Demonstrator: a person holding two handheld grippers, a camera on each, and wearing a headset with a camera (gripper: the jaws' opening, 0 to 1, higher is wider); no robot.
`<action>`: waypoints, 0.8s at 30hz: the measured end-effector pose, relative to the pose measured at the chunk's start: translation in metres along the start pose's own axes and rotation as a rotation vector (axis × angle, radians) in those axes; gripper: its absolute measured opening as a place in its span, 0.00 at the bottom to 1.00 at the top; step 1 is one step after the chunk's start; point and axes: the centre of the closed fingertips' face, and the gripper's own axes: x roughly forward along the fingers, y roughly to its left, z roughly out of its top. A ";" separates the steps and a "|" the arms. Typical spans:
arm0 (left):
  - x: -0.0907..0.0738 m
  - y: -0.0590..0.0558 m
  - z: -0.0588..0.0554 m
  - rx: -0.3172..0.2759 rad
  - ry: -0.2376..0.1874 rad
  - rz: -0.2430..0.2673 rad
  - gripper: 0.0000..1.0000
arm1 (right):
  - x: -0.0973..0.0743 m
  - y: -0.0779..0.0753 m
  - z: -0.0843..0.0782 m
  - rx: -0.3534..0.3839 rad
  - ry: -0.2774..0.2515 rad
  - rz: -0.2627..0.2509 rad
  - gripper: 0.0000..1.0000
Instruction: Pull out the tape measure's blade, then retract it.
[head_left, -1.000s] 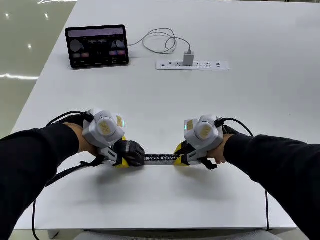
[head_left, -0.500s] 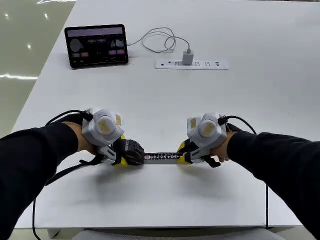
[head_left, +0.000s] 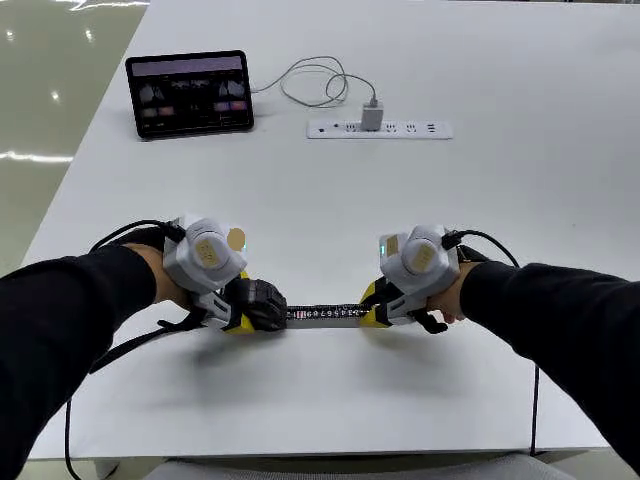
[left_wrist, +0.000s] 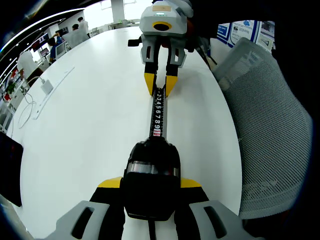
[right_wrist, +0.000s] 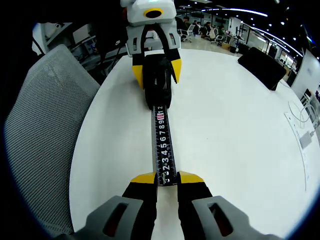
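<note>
A black tape measure case (head_left: 257, 303) (left_wrist: 151, 175) (right_wrist: 157, 80) lies low on the white table (head_left: 330, 190), with my left gripper (head_left: 240, 312) (left_wrist: 150, 184) shut on it. Its numbered blade (head_left: 325, 313) (left_wrist: 157, 111) (right_wrist: 163, 142) runs flat along the table toward the right. My right gripper (head_left: 373, 312) (right_wrist: 166, 177) is shut on the blade's end, its yellow fingertips (right_wrist: 146, 178) pinching it near the low numbers. The drawn-out length reads up to about 12.
A tablet (head_left: 190, 92) stands at the back left. A white power strip (head_left: 380, 128) with a charger and looped cable (head_left: 320, 82) lies behind the grippers. A mesh chair (left_wrist: 270, 125) (right_wrist: 40, 130) sits at the table's near edge.
My right gripper has moved a little further right, and the blade has come out longer. The left gripper and the case have stayed put.
</note>
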 end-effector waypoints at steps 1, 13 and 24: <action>0.000 0.000 0.000 0.000 0.000 0.001 0.34 | 0.000 0.000 -0.001 0.001 0.002 0.000 0.10; 0.001 0.001 0.000 -0.021 -0.004 0.011 0.34 | -0.006 -0.002 -0.010 0.004 0.008 -0.008 0.10; 0.002 0.000 0.000 -0.005 -0.009 0.007 0.34 | -0.011 -0.003 -0.021 0.017 0.017 -0.005 0.10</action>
